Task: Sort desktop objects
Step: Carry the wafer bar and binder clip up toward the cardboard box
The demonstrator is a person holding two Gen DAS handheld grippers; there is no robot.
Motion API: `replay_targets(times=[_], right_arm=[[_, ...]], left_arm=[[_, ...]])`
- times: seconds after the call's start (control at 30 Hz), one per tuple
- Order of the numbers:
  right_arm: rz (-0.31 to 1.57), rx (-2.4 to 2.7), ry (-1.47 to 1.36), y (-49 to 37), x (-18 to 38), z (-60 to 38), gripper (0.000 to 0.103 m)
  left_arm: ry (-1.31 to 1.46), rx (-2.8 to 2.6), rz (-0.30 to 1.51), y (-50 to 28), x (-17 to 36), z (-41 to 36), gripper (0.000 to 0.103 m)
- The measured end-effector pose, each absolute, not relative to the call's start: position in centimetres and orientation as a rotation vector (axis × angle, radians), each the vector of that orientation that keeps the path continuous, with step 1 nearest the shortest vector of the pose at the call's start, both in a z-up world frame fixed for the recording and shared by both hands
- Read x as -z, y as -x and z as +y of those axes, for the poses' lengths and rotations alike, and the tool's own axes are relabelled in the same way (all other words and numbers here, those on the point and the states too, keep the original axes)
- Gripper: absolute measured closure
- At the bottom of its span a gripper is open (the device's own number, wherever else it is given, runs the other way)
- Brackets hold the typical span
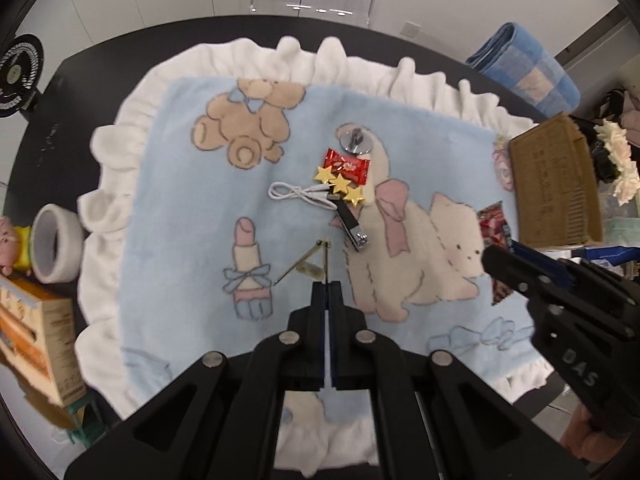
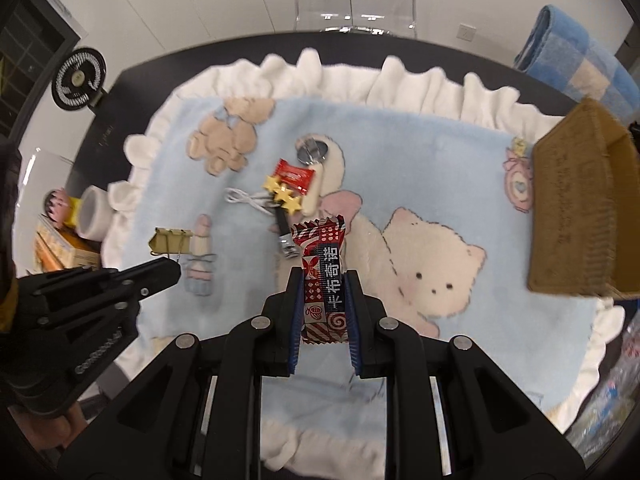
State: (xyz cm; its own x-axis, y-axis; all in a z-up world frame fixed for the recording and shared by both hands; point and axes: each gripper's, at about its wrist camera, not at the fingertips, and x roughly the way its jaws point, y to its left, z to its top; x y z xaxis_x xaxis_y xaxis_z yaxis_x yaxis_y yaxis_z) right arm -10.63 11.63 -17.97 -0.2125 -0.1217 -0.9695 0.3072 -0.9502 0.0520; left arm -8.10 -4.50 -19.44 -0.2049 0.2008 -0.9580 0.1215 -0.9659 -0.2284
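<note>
At the far left, off the blanket, a roll of white tape (image 1: 56, 244) stands on its edge next to an orange box (image 1: 38, 344). They sit on the dark table (image 1: 72, 92), maybe just put aside.

Next comes the left gripper (image 1: 327, 292). Its two fingers are pressed tight together on one thin wire handle of a gold binder clip (image 2: 170, 240). The clip hangs in the air above the blue blanket (image 1: 180, 200), over the lipstick picture. Holding it by the wire is probably the easy way, because the clip body is small and slippery.

In the middle of the blanket, a little pile waits to be sorted. There is a white cable (image 1: 298, 194), a stick with three gold stars (image 1: 340, 184) lying over a red candy (image 1: 347, 165), a nail clipper (image 1: 354, 230) and a shiny round metal thing (image 1: 355, 141). They touch or overlap, so they may need picking out one by one.

Then comes the right gripper (image 2: 323, 280). Its fingers squeeze the sides of a red and blue snack packet (image 2: 323, 280), which stands up between them, above the blanket.

At the far right, a brown basket (image 2: 572, 216) sits on the blanket's edge. I think the held things go there, and the snack packet is closest to it.
</note>
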Motion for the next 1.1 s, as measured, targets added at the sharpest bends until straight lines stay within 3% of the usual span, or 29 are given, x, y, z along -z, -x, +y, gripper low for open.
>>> replay_targets(times=[0.23,0.43,1.1], right_arm=[[0.206,2.333,-1.722,7.6,8.7,12.6,0.083],[0.179,2.406,-1.695,5.5,4.4,11.9,0.083],[0.122,2.386,-1.683,8.9,4.3,19.1,0.083]], left_arm=[[1.871,-2.429,-0.310,6.4,11.7,-4.7,0.102],[1.806,-2.429,-0.317,5.3,7.7,-5.0,0.102],[1.821,-2.449,-0.300,7.4,7.8,3.4,0.102]])
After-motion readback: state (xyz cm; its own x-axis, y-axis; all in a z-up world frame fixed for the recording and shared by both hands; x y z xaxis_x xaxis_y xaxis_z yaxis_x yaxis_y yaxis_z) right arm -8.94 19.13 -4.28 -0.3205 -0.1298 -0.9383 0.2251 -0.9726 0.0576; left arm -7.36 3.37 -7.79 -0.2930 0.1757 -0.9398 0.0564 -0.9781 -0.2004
